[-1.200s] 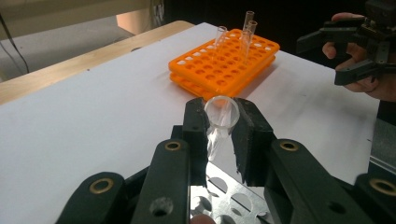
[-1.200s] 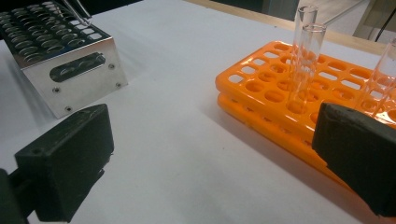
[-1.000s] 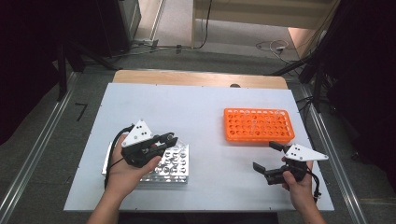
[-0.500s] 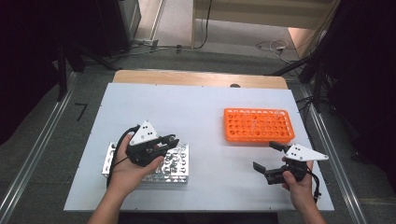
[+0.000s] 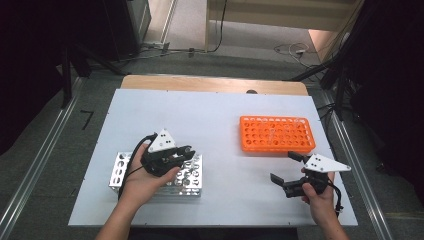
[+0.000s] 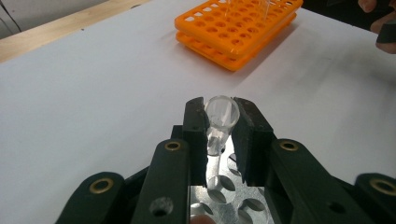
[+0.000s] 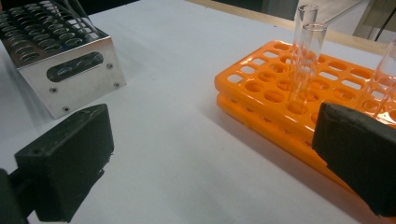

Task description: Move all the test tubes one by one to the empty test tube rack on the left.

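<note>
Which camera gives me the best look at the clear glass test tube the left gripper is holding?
The left gripper view: the clear glass test tube sits close up, its open mouth between the left gripper pads. In the high view the hand and gripper hide it; the right gripper view doesn't let me pick it out.

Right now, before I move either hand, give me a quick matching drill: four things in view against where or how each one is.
Things:
1. clear glass test tube
2. orange plastic tube rack
3. shiny metal tube rack
4. right tongs

States:
A. open, holding nothing
B. under the left hand
C. clamped in the left tongs
D. far right of the white table

Pairs: 1-C, 2-D, 3-B, 4-A
</note>
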Tool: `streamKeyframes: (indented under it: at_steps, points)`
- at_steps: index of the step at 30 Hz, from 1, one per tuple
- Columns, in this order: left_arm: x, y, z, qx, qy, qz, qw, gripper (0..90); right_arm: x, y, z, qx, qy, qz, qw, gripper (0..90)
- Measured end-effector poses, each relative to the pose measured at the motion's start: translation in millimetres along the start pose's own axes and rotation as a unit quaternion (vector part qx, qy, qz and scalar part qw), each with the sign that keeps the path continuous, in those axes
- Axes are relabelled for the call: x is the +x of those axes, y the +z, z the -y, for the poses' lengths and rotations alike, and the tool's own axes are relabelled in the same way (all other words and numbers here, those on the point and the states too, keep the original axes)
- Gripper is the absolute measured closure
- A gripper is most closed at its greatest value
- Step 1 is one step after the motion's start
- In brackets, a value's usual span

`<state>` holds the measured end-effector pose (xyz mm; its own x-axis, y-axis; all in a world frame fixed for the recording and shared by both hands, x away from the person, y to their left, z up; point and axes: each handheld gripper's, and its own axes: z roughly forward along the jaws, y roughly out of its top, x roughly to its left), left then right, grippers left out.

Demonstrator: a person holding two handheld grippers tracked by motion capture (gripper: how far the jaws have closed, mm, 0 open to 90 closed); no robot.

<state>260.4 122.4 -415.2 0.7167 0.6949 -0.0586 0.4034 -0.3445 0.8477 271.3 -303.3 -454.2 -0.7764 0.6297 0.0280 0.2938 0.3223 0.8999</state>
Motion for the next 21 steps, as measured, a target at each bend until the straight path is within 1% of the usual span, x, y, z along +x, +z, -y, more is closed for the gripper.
streamKeyframes:
  at_steps: [8, 14, 21]
  points:
    - [-1.3, -0.3, -5.0, 0.022, 0.012, -0.001, 0.9997, 76.2, -0.5, 0.8, -0.2, 0.001, 0.001, -0.001, 1.0000, 0.0]
    - [0.4, 3.6, -6.4, 0.022, 0.007, 0.002, 0.9997, 76.2, -0.8, 2.2, -0.6, 0.001, -0.001, -0.002, 1.0000, 0.0]
    - [-1.6, 6.9, -7.3, 0.017, 0.009, 0.002, 0.9998, 75.9, -1.5, 1.7, -0.4, 0.001, 0.001, -0.002, 1.0000, 0.0]
